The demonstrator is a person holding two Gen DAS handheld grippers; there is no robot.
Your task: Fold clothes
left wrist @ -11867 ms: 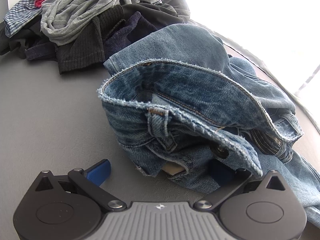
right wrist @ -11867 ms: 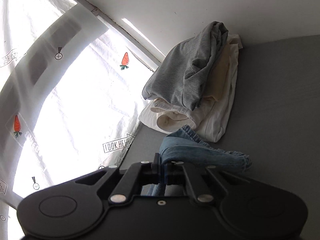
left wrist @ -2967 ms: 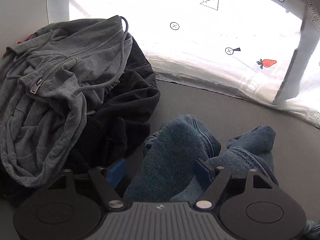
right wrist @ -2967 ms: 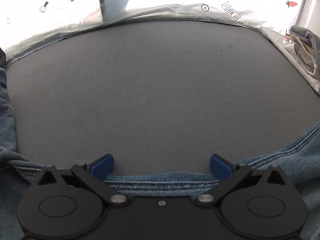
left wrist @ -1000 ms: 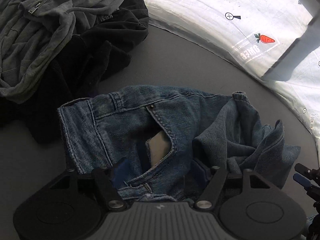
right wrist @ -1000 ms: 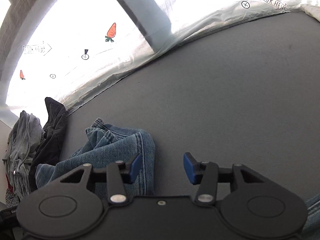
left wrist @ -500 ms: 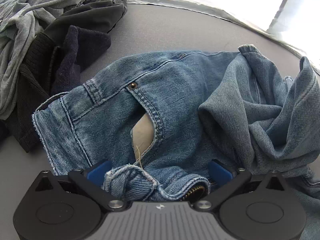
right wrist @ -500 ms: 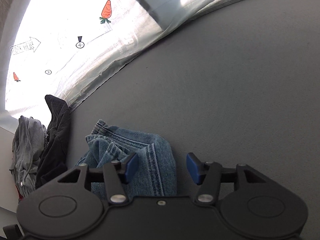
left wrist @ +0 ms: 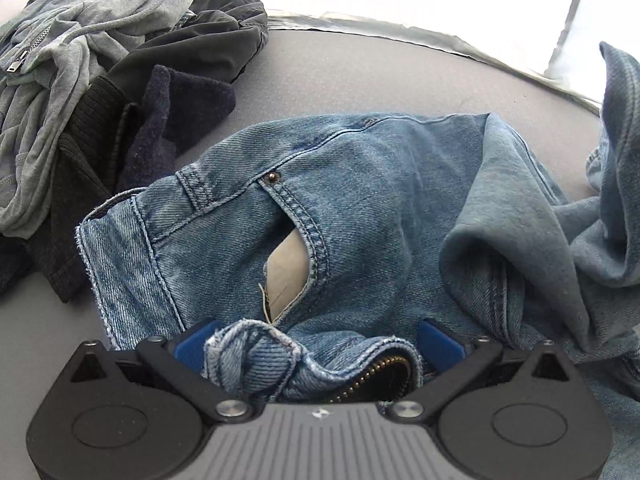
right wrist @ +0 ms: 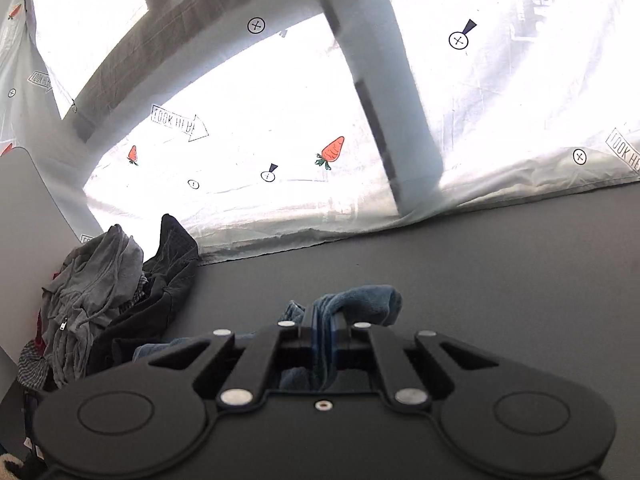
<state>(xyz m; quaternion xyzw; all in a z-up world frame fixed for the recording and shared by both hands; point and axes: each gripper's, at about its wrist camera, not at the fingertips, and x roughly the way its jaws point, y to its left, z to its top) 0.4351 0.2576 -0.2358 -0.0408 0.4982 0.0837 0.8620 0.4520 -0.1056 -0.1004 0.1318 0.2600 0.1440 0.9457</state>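
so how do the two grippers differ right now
The left gripper is wide open, its blue fingers straddling the zipper end of the jeans lying on the table. The right gripper is shut, pinching a fold of the jeans. Both are on the same garment.

Grey table (left wrist: 360,76), jeans (left wrist: 360,208) on it, clothes pile (left wrist: 100,80) at L
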